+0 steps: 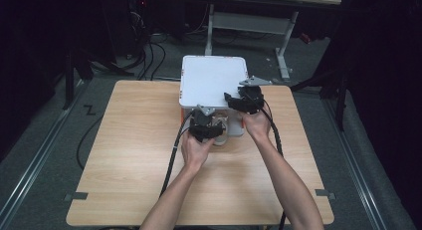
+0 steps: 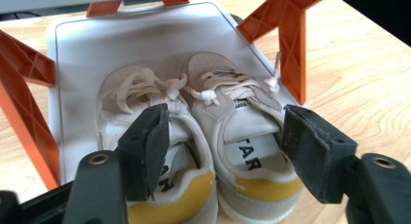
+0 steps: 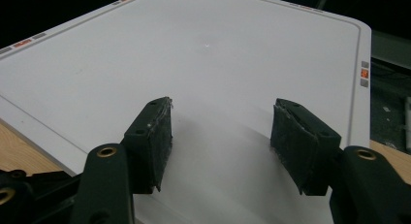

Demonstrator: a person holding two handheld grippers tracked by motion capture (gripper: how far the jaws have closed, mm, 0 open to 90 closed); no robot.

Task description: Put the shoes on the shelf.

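Note:
A pair of small white shoes with yellow heels sits side by side on the white lower tray (image 2: 121, 40) of a small rack. In the left gripper view, the left shoe (image 2: 128, 88) and the right shoe (image 2: 237, 120) point away from me. My left gripper (image 2: 225, 136) is open, its jaws on either side of the right shoe's heel, one jaw over the left shoe's opening. The high view shows the left gripper (image 1: 211, 121) at the rack's front. My right gripper (image 3: 220, 136) is open and empty just above the rack's white top panel (image 3: 194, 54), near the panel's front right corner (image 1: 234, 101).
Orange struts (image 2: 291, 40) hold the top panel over the tray on both sides. The rack (image 1: 214, 75) stands at the far middle of a wooden table (image 1: 129, 155). Beyond the table are a grey floor, cables and another desk's legs (image 1: 283, 51).

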